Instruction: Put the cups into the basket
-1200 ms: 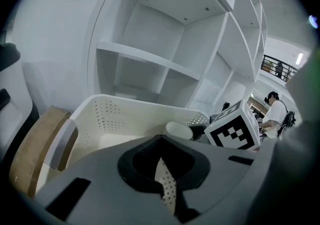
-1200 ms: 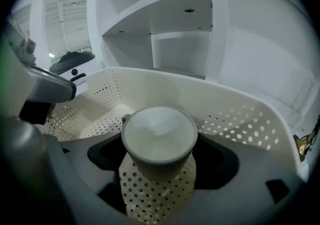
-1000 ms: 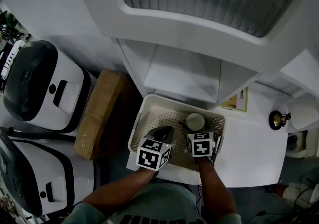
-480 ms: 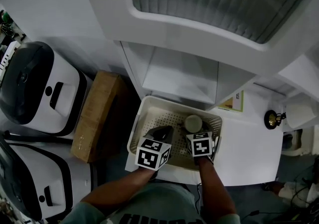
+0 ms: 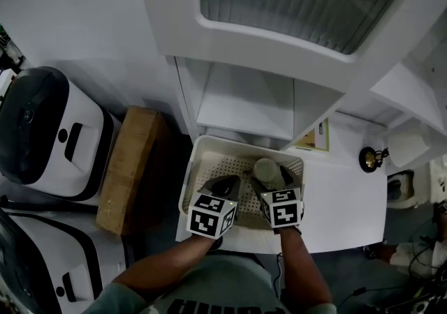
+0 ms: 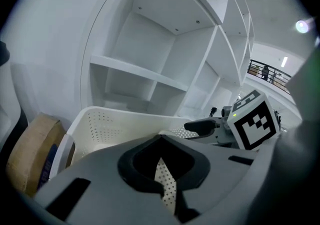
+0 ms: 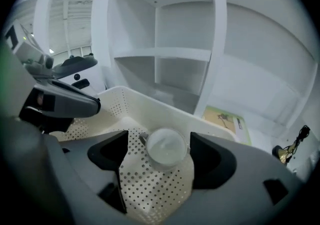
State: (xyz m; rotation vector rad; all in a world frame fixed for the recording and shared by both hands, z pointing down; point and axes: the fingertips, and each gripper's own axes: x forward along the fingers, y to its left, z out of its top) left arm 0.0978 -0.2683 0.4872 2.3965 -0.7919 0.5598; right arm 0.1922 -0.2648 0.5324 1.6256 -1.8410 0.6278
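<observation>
White shelving (image 7: 180, 54) behind, cream perforated plastic basket (image 7: 131, 100) below, my right fingers (image 7: 210, 161) spread either side of its small white cup (image 7: 165, 148), left fingers (image 6: 132, 166) nearly together, empty.

The basket (image 5: 199, 166) is matt white plastic, perforated across floor and walls. The cup (image 5: 267, 168) looks smooth, pale and faintly glossy. The cardboard box (image 5: 126, 169) is brown and matt. The shelf unit (image 5: 244, 100) is smooth white.

a cup (image 5: 266, 168) in the white basket (image 5: 193, 173)
right gripper (image 5: 270, 181) at the cup, left gripper (image 5: 223, 185) just beside, both over the basket.
</observation>
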